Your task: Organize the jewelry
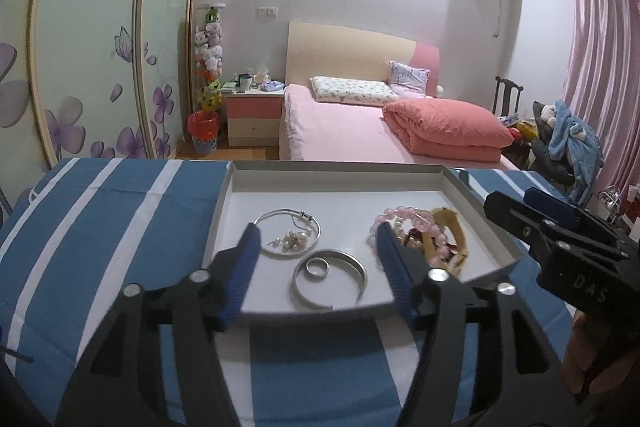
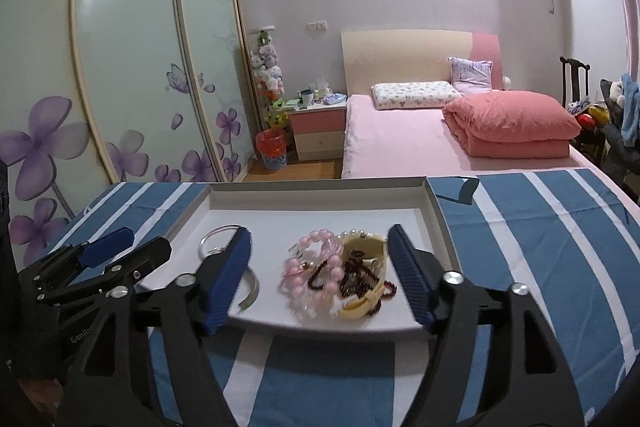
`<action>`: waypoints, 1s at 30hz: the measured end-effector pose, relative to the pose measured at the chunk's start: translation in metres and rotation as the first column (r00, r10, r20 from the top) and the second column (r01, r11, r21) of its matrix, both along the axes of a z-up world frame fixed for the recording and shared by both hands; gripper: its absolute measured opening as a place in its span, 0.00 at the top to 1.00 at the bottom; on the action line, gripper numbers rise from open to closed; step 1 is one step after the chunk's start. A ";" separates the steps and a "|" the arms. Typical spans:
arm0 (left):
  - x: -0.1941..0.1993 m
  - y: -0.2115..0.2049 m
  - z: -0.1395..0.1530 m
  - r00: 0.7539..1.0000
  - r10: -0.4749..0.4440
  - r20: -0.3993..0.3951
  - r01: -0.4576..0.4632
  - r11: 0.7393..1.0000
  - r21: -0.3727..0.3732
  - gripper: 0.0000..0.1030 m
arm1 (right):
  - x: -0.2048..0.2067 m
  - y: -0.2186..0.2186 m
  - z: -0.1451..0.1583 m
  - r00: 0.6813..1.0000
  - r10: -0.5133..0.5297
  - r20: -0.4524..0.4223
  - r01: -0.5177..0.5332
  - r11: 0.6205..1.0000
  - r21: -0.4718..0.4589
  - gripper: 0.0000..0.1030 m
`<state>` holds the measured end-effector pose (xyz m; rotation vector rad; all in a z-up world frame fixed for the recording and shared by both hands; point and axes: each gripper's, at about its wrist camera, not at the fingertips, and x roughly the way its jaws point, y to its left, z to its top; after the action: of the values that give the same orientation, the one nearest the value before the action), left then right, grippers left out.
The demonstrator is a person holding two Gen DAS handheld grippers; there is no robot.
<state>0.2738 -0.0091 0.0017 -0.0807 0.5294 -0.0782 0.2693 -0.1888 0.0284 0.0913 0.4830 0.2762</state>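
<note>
A shallow white tray (image 1: 344, 201) lies on a blue and white striped cloth. In it are a thin silver bangle (image 1: 312, 225) around pearl earrings (image 1: 294, 239), an open silver cuff (image 1: 352, 267) around a ring (image 1: 318, 268), and a heap of pink beads (image 1: 404, 217), dark red beads and a cream bangle (image 1: 450, 227). My left gripper (image 1: 316, 243) is open and empty over the silver pieces. My right gripper (image 2: 320, 245) is open and empty over the heap: pink beads (image 2: 316, 241), dark red beads (image 2: 356, 275), cream bangle (image 2: 366, 247). Each gripper shows in the other's view, the right gripper (image 1: 520, 203) and the left gripper (image 2: 140, 245).
The striped cloth (image 2: 540, 227) covers the table around the tray (image 2: 436, 211). Behind are a pink bed (image 1: 344, 127) with a folded quilt, a nightstand (image 1: 252, 119), a red bin, flowered wardrobe doors (image 2: 120, 67) and a chair with clothes at the right.
</note>
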 end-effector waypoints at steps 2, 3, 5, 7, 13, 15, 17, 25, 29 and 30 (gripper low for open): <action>-0.011 -0.001 0.005 1.000 -0.006 0.014 0.006 1.000 -0.002 0.31 | -0.010 -0.001 0.003 1.000 0.000 0.012 0.000 1.000 -0.001 0.21; -0.015 0.000 0.006 1.000 -0.004 0.020 0.004 1.000 -0.001 0.27 | -0.016 -0.002 0.005 1.000 0.000 0.021 0.000 1.000 -0.004 0.16; -0.027 0.001 0.011 0.999 -0.003 0.039 0.003 1.000 -0.003 0.18 | -0.026 -0.003 0.007 0.999 -0.005 0.035 0.005 1.000 -0.005 0.08; -0.037 0.003 0.017 0.998 0.000 0.060 0.001 1.000 -0.005 0.08 | -0.036 -0.004 0.011 0.999 -0.009 0.049 0.010 1.000 -0.001 0.02; -0.070 0.009 0.027 0.995 0.010 0.102 -0.009 1.000 -0.010 0.04 | -0.064 -0.010 0.015 0.993 -0.057 0.103 0.058 0.998 -0.001 0.02; -0.084 0.012 0.026 0.993 0.019 0.113 -0.018 1.000 -0.010 0.04 | -0.073 -0.014 0.013 0.992 -0.072 0.100 0.073 0.997 -0.005 0.02; -0.094 0.016 0.027 0.992 0.028 0.122 -0.027 1.000 -0.007 0.04 | -0.083 -0.018 0.012 0.992 -0.083 0.095 0.083 0.997 0.003 0.02; -0.140 0.026 0.024 0.980 0.074 0.184 -0.078 0.997 0.012 0.04 | -0.121 -0.023 0.008 0.989 -0.106 0.101 0.104 0.994 0.031 0.02; -0.153 0.024 0.021 0.975 0.098 0.199 -0.101 0.995 0.004 0.04 | -0.132 -0.018 0.003 0.990 -0.099 0.098 0.099 0.995 0.012 0.02; -0.155 0.024 0.019 0.975 0.102 0.196 -0.104 0.995 -0.003 0.04 | -0.134 -0.018 0.002 0.991 -0.096 0.098 0.095 0.995 0.009 0.02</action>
<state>0.1184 0.0145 0.0211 -0.0917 0.3278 0.0172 0.1354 -0.2068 0.0306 0.1045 0.3786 0.1870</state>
